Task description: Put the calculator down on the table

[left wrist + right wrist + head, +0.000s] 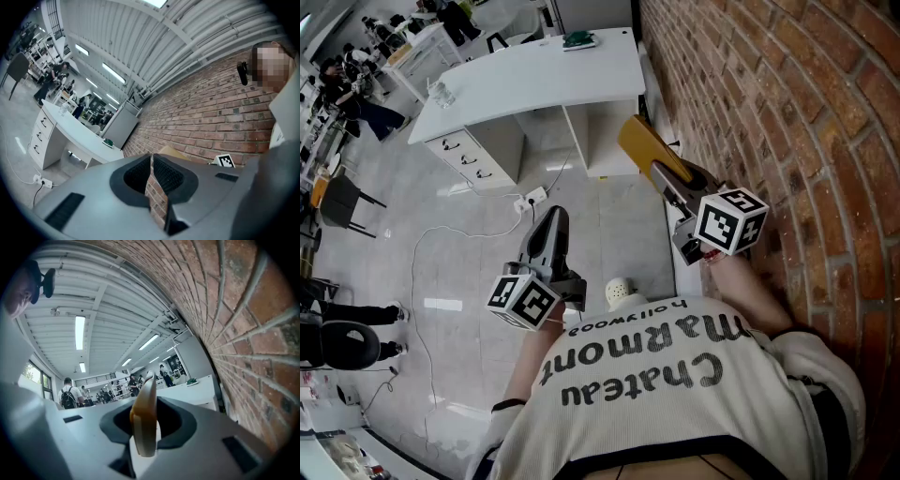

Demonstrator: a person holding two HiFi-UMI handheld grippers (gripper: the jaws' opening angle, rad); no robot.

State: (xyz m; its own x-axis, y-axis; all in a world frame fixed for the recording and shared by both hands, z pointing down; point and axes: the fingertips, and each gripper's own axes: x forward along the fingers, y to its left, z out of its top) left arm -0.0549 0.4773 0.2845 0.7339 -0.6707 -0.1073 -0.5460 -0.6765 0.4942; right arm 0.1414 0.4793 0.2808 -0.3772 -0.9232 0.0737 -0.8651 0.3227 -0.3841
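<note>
item: yellow flat slab-shaped calculator (639, 143), being held edge-on in right gripper (664, 178), jaws clamping on it. it's hanging in air beside red brick wall (787, 94), well apart from white curved-top table w/ drawers (534, 75). left gripper (549, 225): jaws sitting together, nothing btwn them, hovering over pale grey floor (469, 234).

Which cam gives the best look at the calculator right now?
Head view: the calculator shows its broad yellow face, clamped in the right tool. The right gripper view has it only edge-on between the jaws. The left gripper view catches just a small tan corner, likely the same thing.
</note>
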